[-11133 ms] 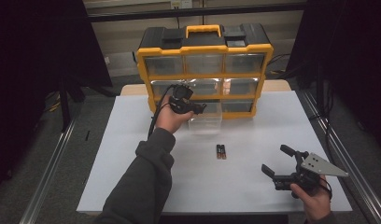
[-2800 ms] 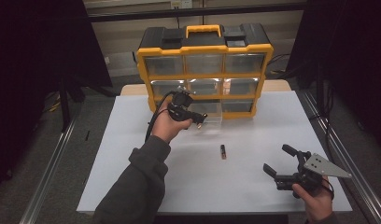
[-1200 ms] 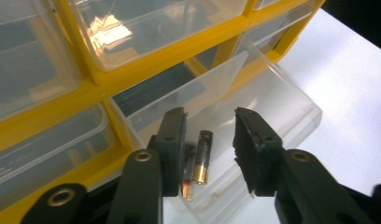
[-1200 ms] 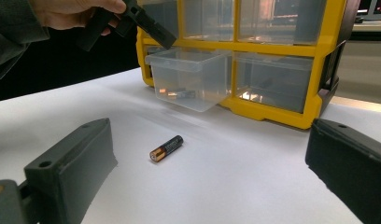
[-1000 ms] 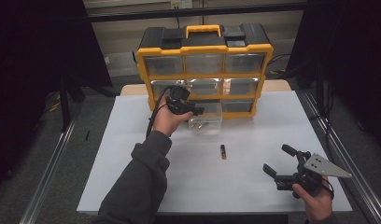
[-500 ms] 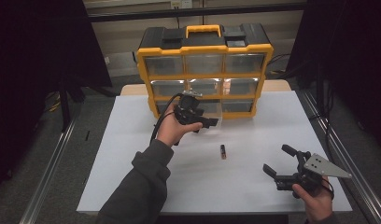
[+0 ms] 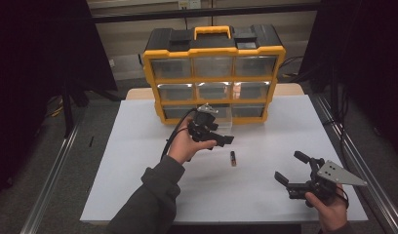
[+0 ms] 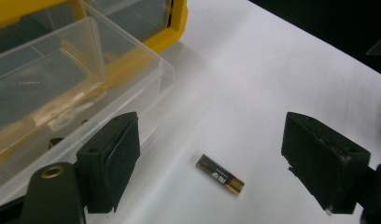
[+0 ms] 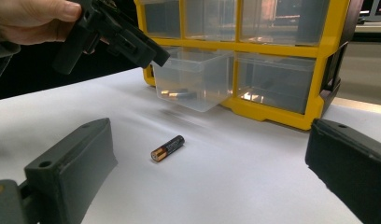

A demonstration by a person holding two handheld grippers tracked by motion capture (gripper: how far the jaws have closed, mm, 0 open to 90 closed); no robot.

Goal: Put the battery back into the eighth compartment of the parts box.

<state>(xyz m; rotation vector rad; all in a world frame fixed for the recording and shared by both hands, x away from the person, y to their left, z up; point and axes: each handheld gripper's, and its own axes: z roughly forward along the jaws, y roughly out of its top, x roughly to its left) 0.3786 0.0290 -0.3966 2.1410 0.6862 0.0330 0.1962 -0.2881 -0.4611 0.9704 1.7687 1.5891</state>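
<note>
Battery (image 8: 220,174), a small black cell with a copper-gold end, lies alone on the white table (image 7: 138,161) just in front of the pulled-out clear drawer (image 8: 62,88). My left gripper (image 8: 209,161) hovers over it, jaws just opened wide and empty; my right gripper (image 7: 290,168) rests open, well apart.

The left gripper (image 7: 221,141) has drawn back from the clear drawer (image 7: 221,115) pulled out of the yellow organizer (image 7: 214,73) and come down toward the battery (image 7: 232,158) on the white table (image 7: 138,161) — the one battery left of the two that earlier lay side by side in front of the organizer. Its jaws have just been opening — nothing is gripped between them, and the battery lies on the table below the gap.
</note>
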